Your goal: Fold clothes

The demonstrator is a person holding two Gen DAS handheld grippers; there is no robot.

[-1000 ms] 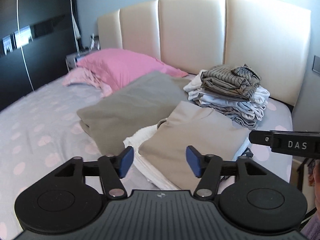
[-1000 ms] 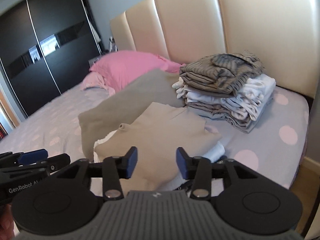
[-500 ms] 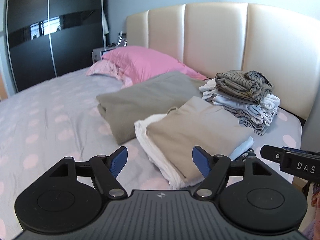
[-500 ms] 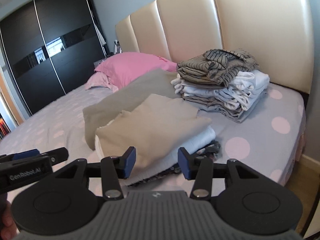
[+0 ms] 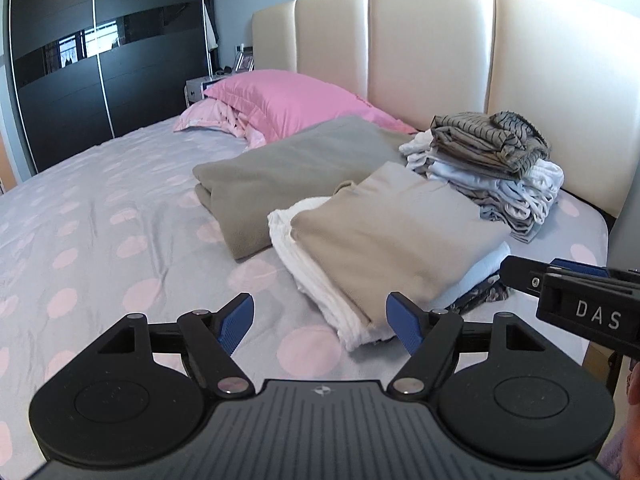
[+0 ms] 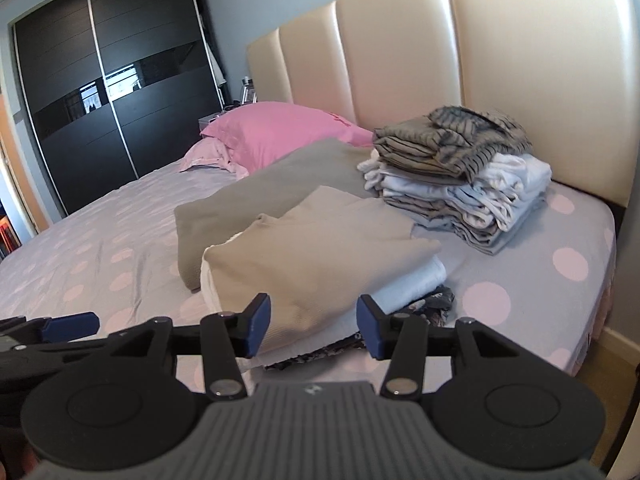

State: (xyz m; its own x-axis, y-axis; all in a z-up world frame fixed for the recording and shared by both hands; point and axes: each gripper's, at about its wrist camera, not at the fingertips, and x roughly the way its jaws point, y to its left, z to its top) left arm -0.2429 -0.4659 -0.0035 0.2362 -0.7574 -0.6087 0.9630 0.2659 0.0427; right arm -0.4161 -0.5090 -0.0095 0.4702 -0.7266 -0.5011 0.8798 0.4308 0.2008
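Note:
A folded beige garment [image 5: 392, 236] [image 6: 320, 252] lies on top of a small stack with a white garment [image 5: 308, 256] and a dark patterned one [image 6: 424, 312] underneath, on the bed. A taller stack of folded clothes [image 5: 492, 168] [image 6: 456, 176], topped by a striped grey piece, sits near the headboard. My left gripper [image 5: 320, 320] is open and empty, held back from the beige garment's near edge. My right gripper [image 6: 314, 328] is open and empty, just short of the stack's near side; it also shows in the left wrist view [image 5: 568, 292].
A folded grey blanket [image 5: 288, 172] lies behind the small stack. Pink pillows [image 5: 280, 100] rest against the cream headboard [image 5: 432, 52]. The bed sheet [image 5: 100, 240] is grey with pink dots. A black sliding wardrobe [image 6: 100, 92] stands at the left; the bed's edge drops off at the right.
Both grippers have pulled back and away from the beige garment, which now lies flat on the stack. The left jaws have opened wider.

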